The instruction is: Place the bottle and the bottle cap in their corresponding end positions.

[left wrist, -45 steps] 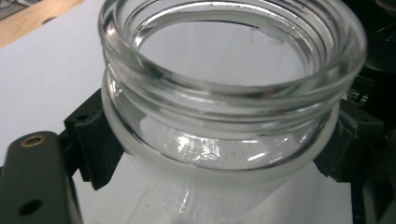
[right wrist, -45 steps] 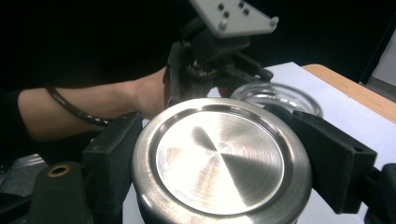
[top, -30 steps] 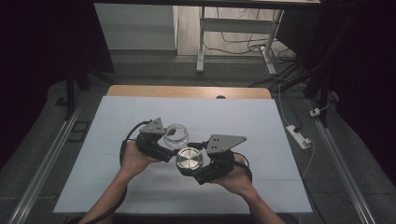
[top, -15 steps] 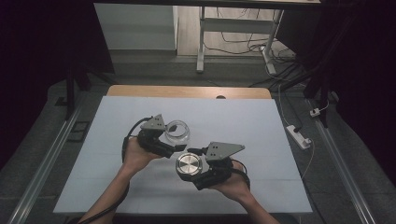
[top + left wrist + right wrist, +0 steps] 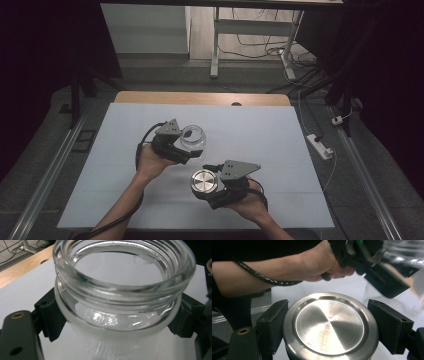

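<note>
A clear glass jar [image 5: 192, 138] with a threaded open mouth sits between the jaws of my left gripper [image 5: 191, 148], which is shut on it; in the left gripper view the jar [image 5: 122, 290] is pinched at its shoulder by black pads [image 5: 51, 317] on both sides. My right gripper [image 5: 202, 184] is shut on a round brushed-steel lid [image 5: 203, 182], flat face up. In the right gripper view the lid [image 5: 329, 325] sits between both pads [image 5: 273, 322], with the left hand and its gripper just beyond. Lid and jar are apart, the lid nearer the front.
The white table top [image 5: 280, 150] has a wooden strip [image 5: 200, 98] along its far edge. A white power strip [image 5: 319, 145] and cables lie on the floor to the right. Metal rails [image 5: 50, 170] run along both sides.
The right gripper has drawn the steel lid toward the front edge and away from the jar. The left gripper with the jar has stayed nearly in place.
</note>
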The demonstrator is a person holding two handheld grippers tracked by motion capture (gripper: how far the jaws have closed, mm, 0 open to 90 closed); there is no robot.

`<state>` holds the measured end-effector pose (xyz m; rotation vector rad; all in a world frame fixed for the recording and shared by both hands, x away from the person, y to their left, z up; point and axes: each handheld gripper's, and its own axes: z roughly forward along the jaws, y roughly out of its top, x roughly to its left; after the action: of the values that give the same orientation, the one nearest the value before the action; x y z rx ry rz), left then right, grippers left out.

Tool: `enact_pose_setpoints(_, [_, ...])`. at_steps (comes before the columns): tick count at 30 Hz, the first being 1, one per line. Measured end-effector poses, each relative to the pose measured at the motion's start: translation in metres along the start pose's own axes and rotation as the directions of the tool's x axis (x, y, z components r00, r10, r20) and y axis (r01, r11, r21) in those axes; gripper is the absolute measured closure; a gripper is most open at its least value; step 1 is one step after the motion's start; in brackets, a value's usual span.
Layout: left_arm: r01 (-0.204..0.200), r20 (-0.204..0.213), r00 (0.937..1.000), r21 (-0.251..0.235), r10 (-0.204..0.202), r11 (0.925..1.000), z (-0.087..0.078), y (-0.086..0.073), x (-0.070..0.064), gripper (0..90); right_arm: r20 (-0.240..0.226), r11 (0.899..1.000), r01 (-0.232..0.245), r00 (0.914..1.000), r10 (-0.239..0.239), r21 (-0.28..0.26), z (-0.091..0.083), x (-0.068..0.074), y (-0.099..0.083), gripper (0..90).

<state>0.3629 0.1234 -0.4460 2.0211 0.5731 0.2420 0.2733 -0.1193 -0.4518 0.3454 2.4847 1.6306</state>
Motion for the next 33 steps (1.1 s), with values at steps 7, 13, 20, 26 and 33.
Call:
enact_pose_setpoints(7, [0.002, 0.002, 1.0000, 0.004, -0.002, 1.0000, 0.011, 0.001, 0.004, 15.7, 0.000, 1.000, -0.019, 0.9998, 0.019, 0.015, 0.010, -0.003, -0.013, 19.4])
enact_pose_setpoints(13, [0.005, -0.003, 1.0000, 0.005, -0.005, 1.0000, 0.019, 0.001, 0.008, 15.7, -0.007, 0.999, -0.038, 0.9992, 0.038, 0.022, 0.014, -0.010, -0.021, 19.4])
enact_pose_setpoints(20, [0.015, -0.018, 0.9997, 0.011, -0.015, 0.9998, 0.031, -0.002, 0.013, 15.7, 0.001, 0.998, -0.035, 0.9994, 0.035, 0.052, 0.024, -0.015, -0.034, 19.4])
enact_pose_setpoints(26, [0.021, -0.034, 0.9992, 0.016, -0.020, 0.9997, 0.038, -0.005, 0.019, 15.7, -0.005, 0.997, -0.039, 0.9992, 0.040, 0.072, 0.031, -0.020, -0.042, 19.4])
enact_pose_setpoints(33, [0.040, -0.072, 0.9967, 0.011, -0.039, 0.9992, 0.045, -0.013, 0.026, 15.7, -0.008, 0.990, -0.097, 0.9951, 0.099, 0.105, 0.042, -0.030, -0.056, 19.4])
